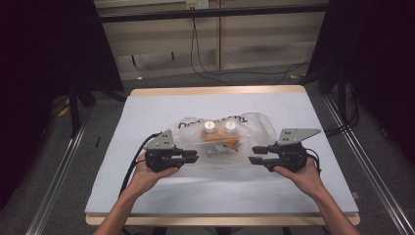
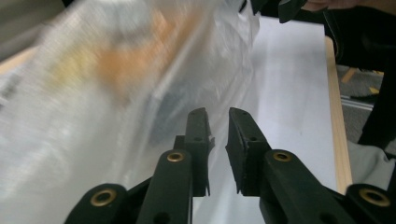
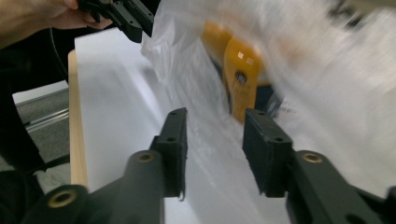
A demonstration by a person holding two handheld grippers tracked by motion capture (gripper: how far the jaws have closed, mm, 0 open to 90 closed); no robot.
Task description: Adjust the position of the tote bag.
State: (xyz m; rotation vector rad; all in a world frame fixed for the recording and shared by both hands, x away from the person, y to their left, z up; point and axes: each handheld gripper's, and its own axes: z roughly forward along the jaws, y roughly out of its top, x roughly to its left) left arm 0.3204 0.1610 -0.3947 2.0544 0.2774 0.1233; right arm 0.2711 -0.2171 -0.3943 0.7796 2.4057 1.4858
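A clear plastic bag (image 1: 244, 128) lies in the middle of the white mat (image 1: 147, 112); inside are two orange bottles with white caps (image 1: 209, 126) and some dark items. My left gripper (image 1: 195, 155) points at the bag's left end, its jaws a narrow gap apart and nothing pinched (image 2: 218, 114). The bag (image 2: 116, 70) is blurred just beyond them. At the bag's right end is my right gripper (image 1: 252, 154), jaws wider apart (image 3: 215, 116). Crinkled film of the bag (image 3: 205, 79) and an orange bottle (image 3: 240, 74) lie ahead of its pads, which do not press on it.
The mat covers a wooden table whose edge (image 1: 215, 90) runs along the far side. Metal rails (image 1: 58, 171) flank the table on the floor, with cables (image 1: 205, 68) behind it. The opposite gripper shows at the top of each gripper view (image 2: 280, 7) (image 3: 126, 16).
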